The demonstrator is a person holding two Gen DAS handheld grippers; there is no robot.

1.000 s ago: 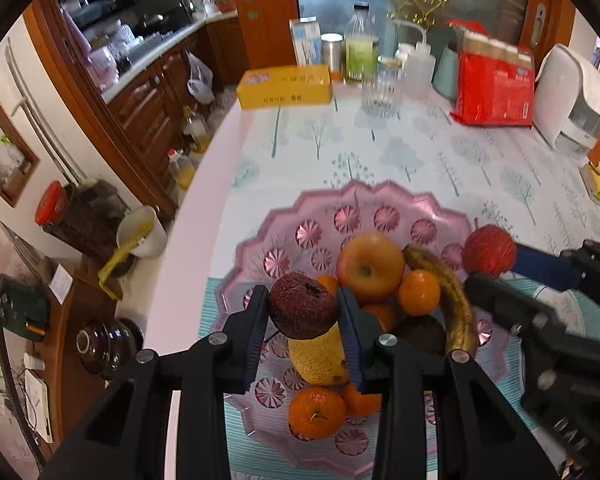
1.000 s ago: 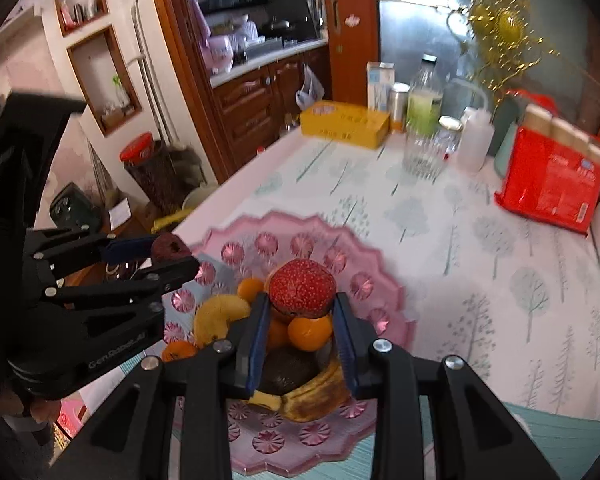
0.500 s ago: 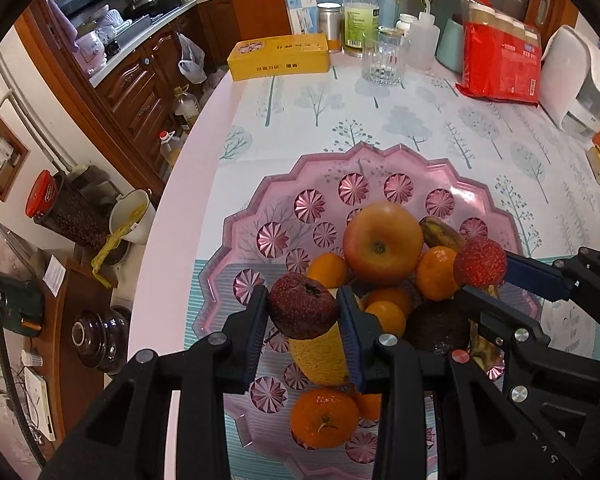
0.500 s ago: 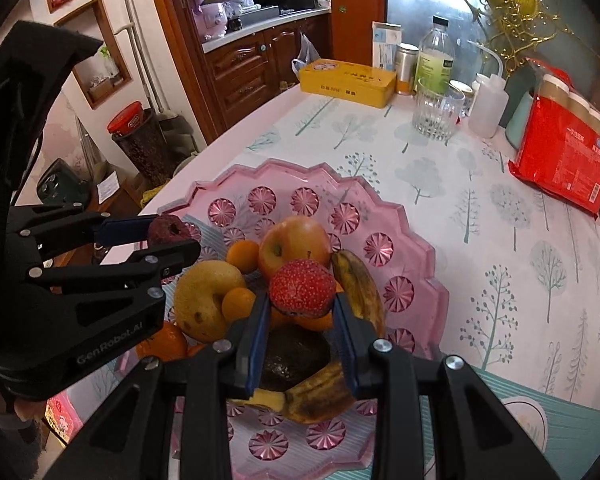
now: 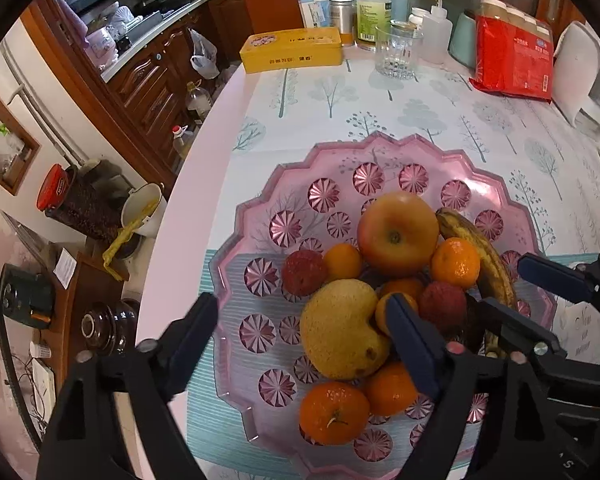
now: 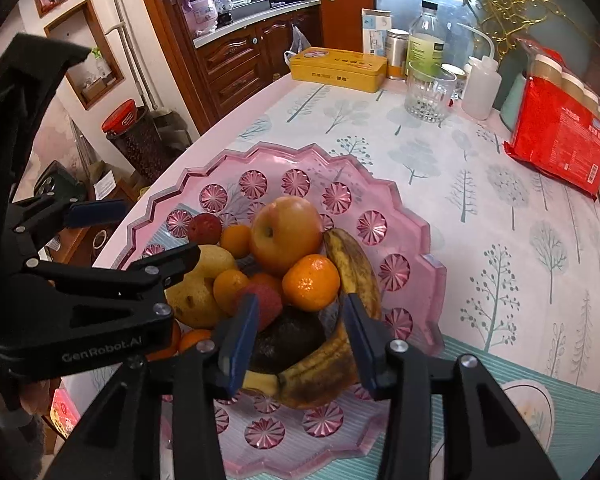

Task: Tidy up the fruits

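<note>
A pink scalloped fruit tray (image 5: 332, 156) (image 6: 384, 196) holds an apple (image 5: 396, 232), a pear (image 5: 340, 328), several oranges, a dark banana (image 6: 352, 264) and an avocado (image 6: 288, 340). One red lychee (image 5: 303, 272) (image 6: 205, 227) lies on the tray's left part beside an orange. A second lychee (image 5: 442, 306) (image 6: 262, 300) rests in the pile by the pear. My left gripper (image 5: 304, 320) is open and empty over the pear. My right gripper (image 6: 298, 324) is open and empty above the avocado, the second lychee at its left finger.
At the table's far end stand a yellow tin (image 5: 292, 50), a drinking glass (image 6: 428, 92), bottles and a red packet (image 6: 560, 136). The table edge runs along the left, with kitchen cabinets and floor clutter beyond. A white appliance (image 5: 580, 72) is at the far right.
Both grippers have opened and let go of their lychees. The dark lychee now lies on the tray's left part, the brighter one in the fruit pile. Both grippers have come lower over the tray.
</note>
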